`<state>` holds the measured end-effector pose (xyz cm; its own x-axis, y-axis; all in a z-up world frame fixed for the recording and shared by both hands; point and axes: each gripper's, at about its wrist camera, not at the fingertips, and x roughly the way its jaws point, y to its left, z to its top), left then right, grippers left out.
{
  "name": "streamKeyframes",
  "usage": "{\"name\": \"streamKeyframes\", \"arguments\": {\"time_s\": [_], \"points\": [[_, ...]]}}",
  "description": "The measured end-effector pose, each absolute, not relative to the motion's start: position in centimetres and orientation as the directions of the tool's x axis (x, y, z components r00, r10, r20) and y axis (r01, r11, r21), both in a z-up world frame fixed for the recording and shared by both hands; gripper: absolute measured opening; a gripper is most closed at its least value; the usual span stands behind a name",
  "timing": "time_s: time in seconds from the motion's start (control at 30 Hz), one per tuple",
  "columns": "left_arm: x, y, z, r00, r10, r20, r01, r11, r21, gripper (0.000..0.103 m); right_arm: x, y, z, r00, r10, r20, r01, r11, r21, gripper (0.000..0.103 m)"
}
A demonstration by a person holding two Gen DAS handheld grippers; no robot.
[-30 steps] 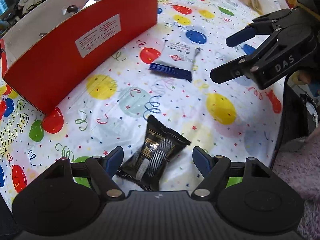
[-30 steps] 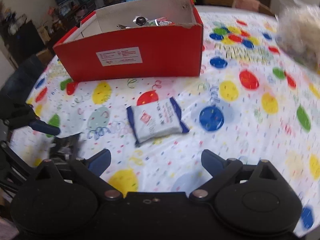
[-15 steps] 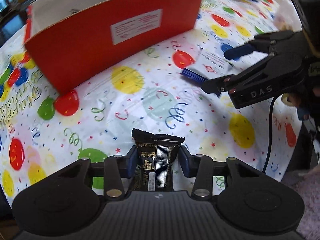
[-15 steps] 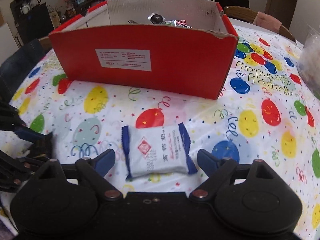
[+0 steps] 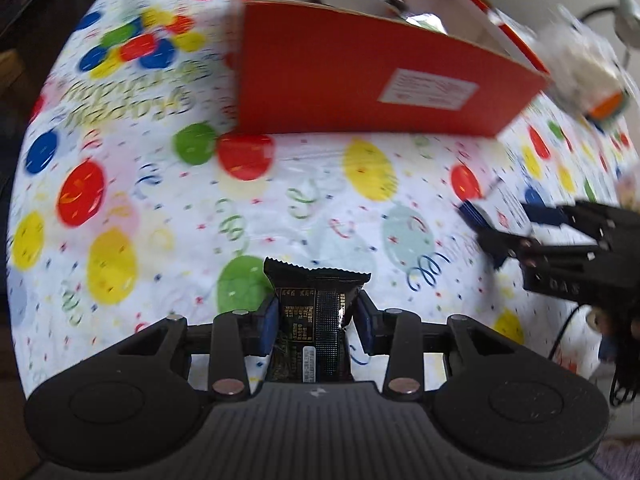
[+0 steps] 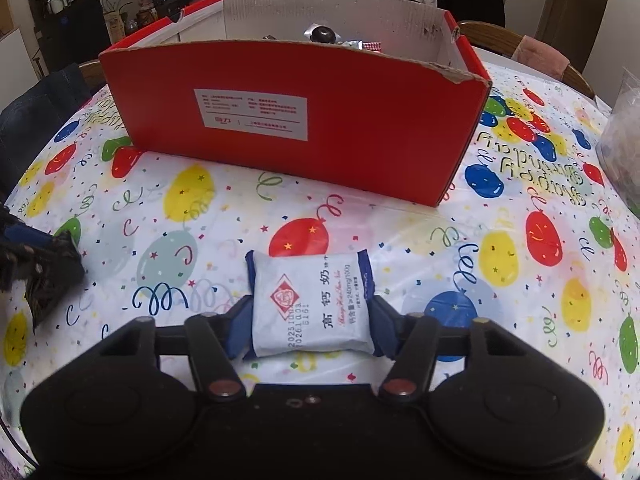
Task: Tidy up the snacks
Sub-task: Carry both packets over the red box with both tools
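Two fisheye views, each looking steeply down along its own tongs, close above the bench [image 6: 520, 320]. The left tongs [image 5: 316, 316] face the red box [image 5: 360, 80] at far right; the right tongs [image 6: 310, 320] face it squarely. Both share the box and balloon-print cloth [image 5: 160, 240], and each shows the other tongs at its edge.

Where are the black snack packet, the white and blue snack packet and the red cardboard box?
black snack packet [image 5: 316, 316], left wrist view, middle of the wrapper.
white and blue snack packet [image 6: 312, 304], right wrist view, middle of its white face.
red cardboard box [image 6: 360, 128], right wrist view, its red front wall.
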<state>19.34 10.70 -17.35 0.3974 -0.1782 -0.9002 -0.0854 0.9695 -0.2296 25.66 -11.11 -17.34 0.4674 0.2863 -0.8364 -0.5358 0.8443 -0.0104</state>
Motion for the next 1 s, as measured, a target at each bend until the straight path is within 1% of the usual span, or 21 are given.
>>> {"name": "streamKeyframes", "arguments": {"time_s": [0.2, 0.47, 1.0], "points": [[18.5, 11.2, -17.0, 0.409, -0.154, -0.9, -0.147, 0.962, -0.232, 0.037, 25.3, -11.6, -16.9, 0.46, 0.285, -0.841, -0.509, 0.86, 0.013, 0.056], [17.7, 10.9, -15.3, 0.447, -0.14, -0.884, -0.162, 0.959, -0.234, 0.035, 24.2, -12.5, -14.4, 0.489, 0.305, -0.817, -0.477, 0.878, 0.042, 0.056], [18.6, 8.9, -7.9, 0.589, -0.117, -0.799, -0.12, 0.966, -0.23, 0.034, 24.0, -13.0, -6.5, 0.586, 0.376, -0.718, -0.48, 0.875, 0.066, 0.056]]}}
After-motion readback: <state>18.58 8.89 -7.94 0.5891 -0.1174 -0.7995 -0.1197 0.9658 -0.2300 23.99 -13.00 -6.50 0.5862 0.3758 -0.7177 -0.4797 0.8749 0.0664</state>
